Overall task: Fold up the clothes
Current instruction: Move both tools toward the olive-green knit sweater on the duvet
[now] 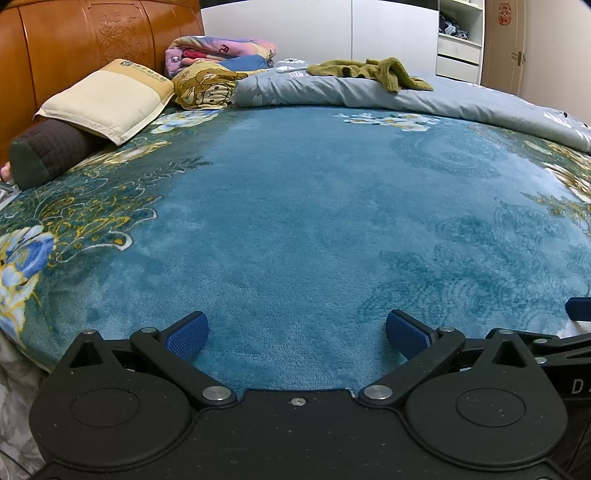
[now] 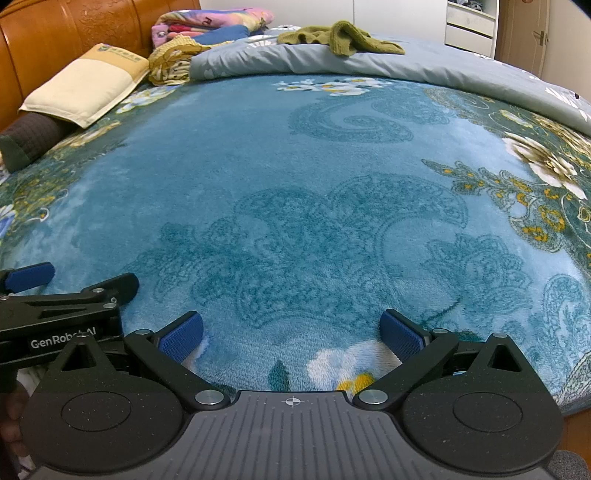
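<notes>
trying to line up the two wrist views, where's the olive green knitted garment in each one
Left wrist: the crumpled olive green knitted garment lies top centre-right, on the grey flowered quilt.
Right wrist: the garment is at top centre, on the same quilt.
Shared landmark: the cream rectangular pillow by the carved orange wooden headboard, upper left in both.

A plush blanket [image 1: 295, 221] covers the near part of the bed, with both grippers side by side at its near edge, the left gripper [image 1: 297, 334] left of the right gripper [image 2: 291, 332]. Behind the blanket lies a quilt [image 1: 369, 92] with a crumpled garment [image 1: 369, 72] on top. At far left, a pillow [image 1: 110, 99] rests on a bolster [image 1: 44, 153] before the headboard [image 1: 92, 40], folded bedding [image 1: 218, 62] to its right.
</notes>
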`<state>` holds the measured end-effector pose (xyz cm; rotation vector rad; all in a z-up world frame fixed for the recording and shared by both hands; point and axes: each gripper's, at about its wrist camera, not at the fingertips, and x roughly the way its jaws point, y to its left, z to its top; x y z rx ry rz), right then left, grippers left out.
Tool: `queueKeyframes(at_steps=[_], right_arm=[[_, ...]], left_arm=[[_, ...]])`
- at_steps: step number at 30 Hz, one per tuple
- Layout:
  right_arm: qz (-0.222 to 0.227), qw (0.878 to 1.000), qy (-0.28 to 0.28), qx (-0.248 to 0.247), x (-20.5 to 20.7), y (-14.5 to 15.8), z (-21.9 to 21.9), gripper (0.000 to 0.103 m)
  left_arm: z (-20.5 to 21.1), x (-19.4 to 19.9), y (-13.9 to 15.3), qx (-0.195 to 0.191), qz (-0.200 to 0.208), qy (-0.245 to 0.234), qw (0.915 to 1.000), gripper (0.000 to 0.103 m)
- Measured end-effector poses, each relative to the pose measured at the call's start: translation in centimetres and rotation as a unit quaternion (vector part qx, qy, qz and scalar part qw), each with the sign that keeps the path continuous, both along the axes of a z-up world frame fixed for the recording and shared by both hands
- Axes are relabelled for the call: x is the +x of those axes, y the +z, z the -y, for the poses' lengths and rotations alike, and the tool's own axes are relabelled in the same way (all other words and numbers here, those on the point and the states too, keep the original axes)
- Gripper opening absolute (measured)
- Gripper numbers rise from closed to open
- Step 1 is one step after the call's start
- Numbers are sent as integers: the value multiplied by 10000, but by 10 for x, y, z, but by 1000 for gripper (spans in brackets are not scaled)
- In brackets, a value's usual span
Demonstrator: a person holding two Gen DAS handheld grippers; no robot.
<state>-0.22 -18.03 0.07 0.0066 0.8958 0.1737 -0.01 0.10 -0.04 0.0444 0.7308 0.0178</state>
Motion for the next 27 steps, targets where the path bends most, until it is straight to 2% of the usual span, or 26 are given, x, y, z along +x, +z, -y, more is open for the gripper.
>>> queueKeyframes(at_steps=[8, 12, 16, 18, 21, 23, 27], right_arm=[[-13, 10000, -1, -14, 1, 0, -2, 103], [12, 10000, -4, 82, -2, 6, 4, 103], [682, 9959, -83, 580, -4, 29, 18, 103], [1042, 9919, -178, 708, -1, 41, 30, 103], [1079, 9863, -310, 1208, 16, 47, 55, 103], [990, 9823, -453, 1523, 27, 48, 75, 103], [1238, 9790, -893, 1347, 48, 56, 112, 103]], left_arm=[[-10, -1, -4, 35, 0, 6, 10000, 102], [-5, -2, 3, 48, -33, -31, 10000, 102], [-4, -6, 21, -77, 542, -205, 9983, 102], [-6, -1, 32, -315, 858, -279, 9954, 102], [-10, 10, 38, -752, 1167, -294, 9899, 102], [-6, 26, 41, -831, 1066, -311, 9903, 101], [7, 72, 58, -907, 1257, -422, 9870, 101]])
